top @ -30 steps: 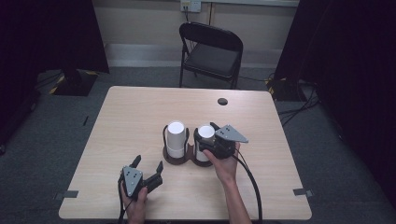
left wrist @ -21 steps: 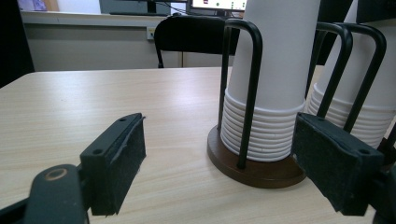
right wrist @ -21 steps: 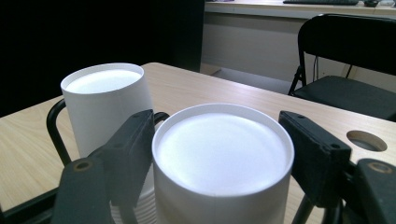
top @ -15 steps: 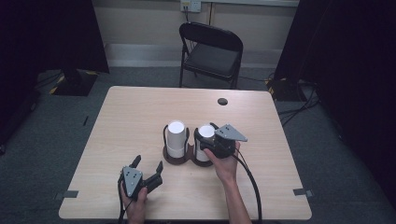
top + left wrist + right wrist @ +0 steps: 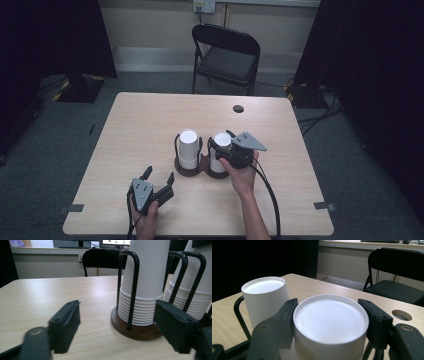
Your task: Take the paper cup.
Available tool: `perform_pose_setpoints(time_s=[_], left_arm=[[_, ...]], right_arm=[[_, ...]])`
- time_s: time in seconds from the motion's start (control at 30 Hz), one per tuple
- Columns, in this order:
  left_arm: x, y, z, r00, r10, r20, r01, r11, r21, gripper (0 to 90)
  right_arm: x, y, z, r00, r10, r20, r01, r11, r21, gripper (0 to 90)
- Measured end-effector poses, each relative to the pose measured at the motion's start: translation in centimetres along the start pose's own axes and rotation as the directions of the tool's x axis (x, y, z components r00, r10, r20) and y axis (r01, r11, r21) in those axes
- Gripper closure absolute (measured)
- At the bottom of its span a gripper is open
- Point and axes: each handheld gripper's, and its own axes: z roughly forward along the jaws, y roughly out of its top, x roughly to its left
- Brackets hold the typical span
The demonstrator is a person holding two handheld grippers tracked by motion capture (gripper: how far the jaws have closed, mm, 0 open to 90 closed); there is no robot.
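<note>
Paper cups (image 5: 329, 325), smooth white upside-down cones, stack in our round wooden holder (image 5: 197, 167); our right gripper (image 5: 329, 322) pinches the top cup, while our left gripper (image 5: 159, 181) has been narrowing, gaping empty beside it.

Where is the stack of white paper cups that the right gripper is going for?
In the high view the right-hand stack of white paper cups stands mid-table in the dark wire-and-wood holder, beside the left stack. The right gripper has its jaws shut on its top cup.

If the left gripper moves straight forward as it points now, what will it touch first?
Probably the left cup stack in its wire holder: it stands just ahead of the left gripper, though a bit right of centre.
</note>
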Motion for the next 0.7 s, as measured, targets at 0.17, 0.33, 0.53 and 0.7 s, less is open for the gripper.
perform_pose_setpoints(time_s=[0.17,0.33,0.53,0.7], left_arm=[[0.0,0.0,0.0,0.9998,0.015,0.012,-0.015,0.9999,0.006,23.4],[0.0,0.0,0.0,0.9997,0.016,0.016,-0.016,0.9998,0.007,23.7],[0.0,0.0,0.0,0.9998,0.018,0.012,-0.018,0.9998,0.010,24.1],[0.0,0.0,0.0,0.9998,0.010,0.018,-0.010,0.9999,0.008,23.2]], right_arm=[[0.0,0.4,-0.3,1.0000,0.009,0.000,-0.009,1.000,-0.019,35.1],[0.0,1.0,-0.7,0.9999,0.012,-0.002,-0.012,1.000,-0.029,35.1],[-0.1,1.6,-0.9,0.9997,0.023,-0.008,-0.024,0.999,-0.036,35.2],[-0.3,2.0,-1.0,0.9997,0.023,-0.007,-0.023,0.999,-0.045,35.2]])
